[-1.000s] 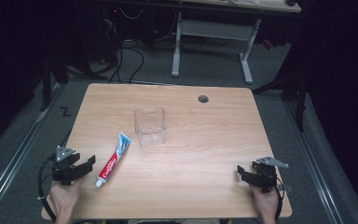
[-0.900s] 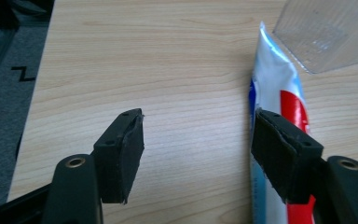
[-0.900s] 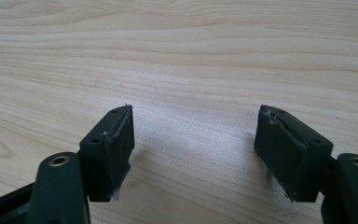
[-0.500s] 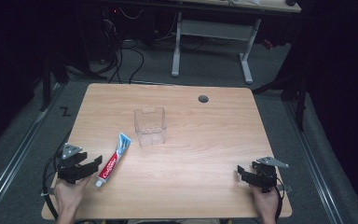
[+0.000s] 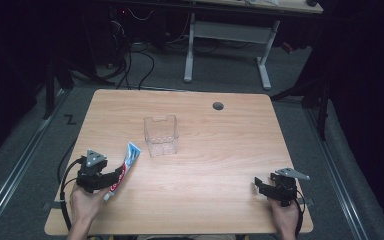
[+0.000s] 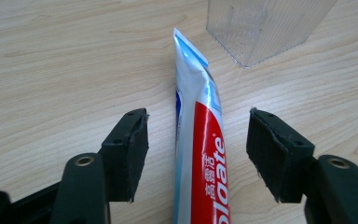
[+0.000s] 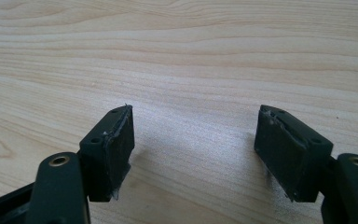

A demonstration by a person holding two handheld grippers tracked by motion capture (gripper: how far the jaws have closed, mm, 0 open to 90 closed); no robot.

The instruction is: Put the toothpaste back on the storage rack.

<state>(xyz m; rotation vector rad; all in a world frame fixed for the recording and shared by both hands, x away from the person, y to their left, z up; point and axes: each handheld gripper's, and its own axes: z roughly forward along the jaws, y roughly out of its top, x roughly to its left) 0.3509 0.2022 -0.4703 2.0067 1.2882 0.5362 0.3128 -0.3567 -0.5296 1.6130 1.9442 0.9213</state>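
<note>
The toothpaste tube [image 5: 122,169] lay flat on the wooden table [image 5: 220,150], toward the near left corner, its crimped blue-and-white end pointing up the table at the clear plastic box [image 5: 161,135] and its red printed body running back toward the person. The left gripper [image 5: 114,176] was down at the tube's near half, held in the person's left hand [image 5: 85,205]. In the left gripper view the tube [image 6: 200,149] ran straight up between the two black jaws, with bare wood showing on either side of it; the pads [image 6: 133,149] stood clear of the tube and pressed on nothing. Those jaws had just been closing a little, the tube between them but not yet pinched. The corner of the clear box [image 6: 261,28] stood just past the tube's crimped tip, close by without touching it. Over at the near right of the table the right gripper [image 5: 262,186] rested low in the person's right hand [image 5: 285,215], well apart from the tube and the box. In the right gripper view its jaws stood wide apart over plain wood grain [image 7: 191,70], holding nothing.
</note>
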